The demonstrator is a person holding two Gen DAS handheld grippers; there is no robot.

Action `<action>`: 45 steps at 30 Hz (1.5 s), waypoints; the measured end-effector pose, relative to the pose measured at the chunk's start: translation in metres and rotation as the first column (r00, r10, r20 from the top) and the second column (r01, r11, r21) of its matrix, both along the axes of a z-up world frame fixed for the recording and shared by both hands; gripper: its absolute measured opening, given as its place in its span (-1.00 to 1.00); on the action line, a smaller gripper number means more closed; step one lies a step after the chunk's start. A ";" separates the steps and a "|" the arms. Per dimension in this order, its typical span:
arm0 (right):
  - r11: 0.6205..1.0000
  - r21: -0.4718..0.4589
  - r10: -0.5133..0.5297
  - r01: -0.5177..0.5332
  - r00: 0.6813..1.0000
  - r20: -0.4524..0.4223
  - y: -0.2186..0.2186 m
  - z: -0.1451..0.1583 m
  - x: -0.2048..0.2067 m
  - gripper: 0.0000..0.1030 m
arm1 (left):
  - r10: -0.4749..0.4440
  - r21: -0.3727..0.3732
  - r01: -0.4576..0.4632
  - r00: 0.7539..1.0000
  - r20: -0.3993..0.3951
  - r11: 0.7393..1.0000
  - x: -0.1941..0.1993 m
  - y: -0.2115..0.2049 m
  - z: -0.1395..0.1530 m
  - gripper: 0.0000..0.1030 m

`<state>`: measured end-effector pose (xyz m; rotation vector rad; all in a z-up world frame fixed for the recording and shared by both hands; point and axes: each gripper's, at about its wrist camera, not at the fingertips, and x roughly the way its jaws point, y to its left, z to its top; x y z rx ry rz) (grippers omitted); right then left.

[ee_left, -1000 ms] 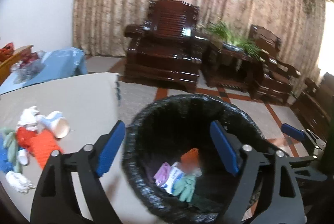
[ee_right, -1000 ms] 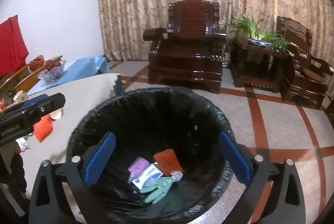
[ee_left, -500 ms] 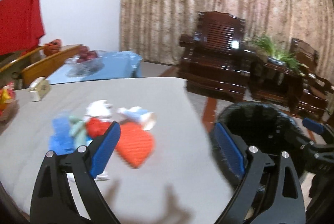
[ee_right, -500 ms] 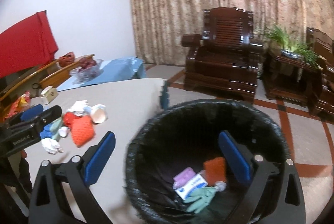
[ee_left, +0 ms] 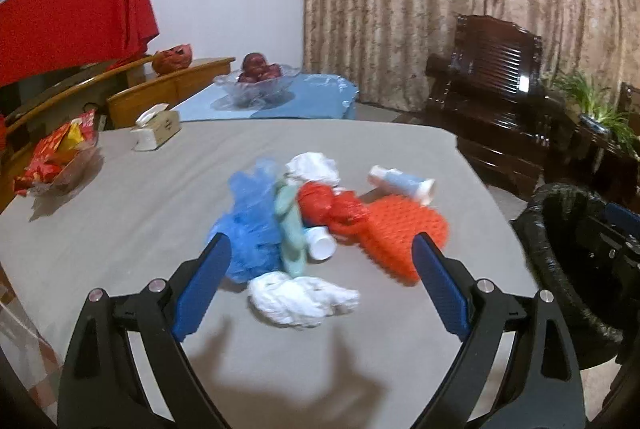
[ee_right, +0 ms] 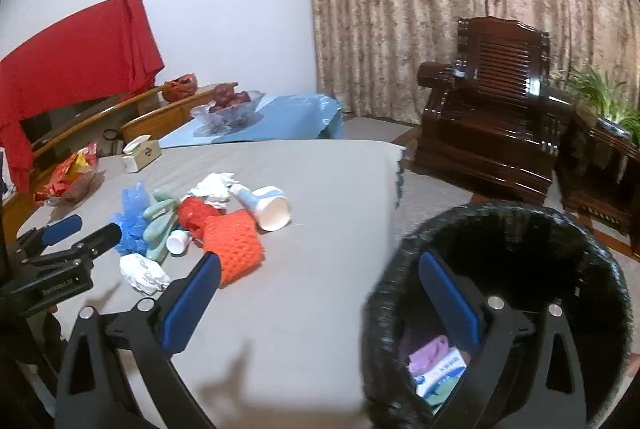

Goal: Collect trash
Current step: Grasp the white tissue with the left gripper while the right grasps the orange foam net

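Observation:
A heap of trash lies on the grey table: a blue plastic bag, a green glove, a red net, an orange foam net, a paper cup, a small white cap and white crumpled tissues. My left gripper is open and empty, just above the near tissue. My right gripper is open and empty, between the table edge and the black-lined bin, which holds a purple wrapper.
A tissue box, a dish of red snack packets and a glass fruit bowl stand at the table's far left. Dark wooden armchairs stand beyond the bin. The bin stands off the table's right edge.
Both grippers have swung left, away from over the bin. The left one now faces the trash heap on the table; the right one straddles the table edge and the bin rim.

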<state>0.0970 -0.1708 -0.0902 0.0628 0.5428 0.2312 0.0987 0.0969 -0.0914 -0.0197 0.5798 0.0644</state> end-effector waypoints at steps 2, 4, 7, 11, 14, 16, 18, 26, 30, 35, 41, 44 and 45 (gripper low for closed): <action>1.000 -0.002 0.018 -0.018 1.000 -0.003 0.010 -0.002 0.005 0.88 | 0.016 -0.006 -0.016 1.000 -0.011 1.000 0.001 0.009 -0.003 0.73; 0.999 -0.008 0.033 -0.033 0.999 -0.003 0.021 -0.004 0.011 0.88 | 0.026 -0.012 -0.026 0.999 -0.024 1.000 0.003 0.016 -0.008 0.73; 0.999 -0.014 0.047 -0.048 0.999 -0.005 0.031 -0.006 0.019 0.88 | 0.037 -0.021 -0.038 0.998 -0.043 0.999 0.005 0.022 -0.016 0.72; 0.998 -0.024 0.060 -0.060 0.998 -0.015 0.043 -0.012 0.028 0.88 | 0.047 -0.034 -0.050 0.996 -0.081 0.998 0.009 0.027 -0.029 0.65; 0.998 -0.026 0.060 -0.061 0.998 -0.025 0.044 -0.017 0.031 0.88 | 0.050 -0.037 -0.054 0.993 -0.104 0.998 0.014 0.030 -0.039 0.64; 0.998 -0.029 0.060 -0.061 0.997 -0.037 0.046 -0.022 0.034 0.88 | 0.050 -0.037 -0.055 0.991 -0.124 0.998 0.017 0.030 -0.045 0.62; 0.998 -0.031 0.060 -0.062 0.997 -0.049 0.048 -0.026 0.036 0.88 | 0.052 -0.039 -0.058 0.989 -0.140 0.998 0.021 0.029 -0.050 0.59; 0.996 -0.048 0.066 -0.070 0.995 -0.078 0.052 -0.038 0.045 0.88 | 0.037 -0.086 -0.057 0.976 -0.216 0.995 0.040 0.031 -0.073 0.10; 0.996 -0.051 0.072 -0.077 0.993 -0.091 0.057 -0.043 0.051 0.88 | 0.022 -0.084 -0.042 0.975 -0.221 0.996 0.043 0.029 -0.077 -0.13; 0.994 -0.054 0.084 -0.090 0.991 -0.104 0.065 -0.048 0.057 0.88 | 0.009 -0.091 -0.028 0.979 -0.204 0.995 0.039 0.032 -0.072 -0.37; 0.994 -0.042 0.098 -0.104 0.986 -0.134 0.077 -0.058 0.069 0.88 | -0.019 -0.111 0.000 0.987 -0.163 0.994 0.024 0.034 -0.055 -0.39; 0.993 -0.034 0.105 -0.111 0.983 -0.153 0.085 -0.063 0.076 0.88 | -0.032 -0.099 0.019 0.990 -0.139 0.995 0.017 0.033 -0.049 -0.40; 0.993 -0.032 0.109 -0.115 0.981 -0.159 0.089 -0.065 0.080 0.88 | -0.036 -0.095 0.023 0.990 -0.134 0.995 0.017 0.033 -0.048 -0.39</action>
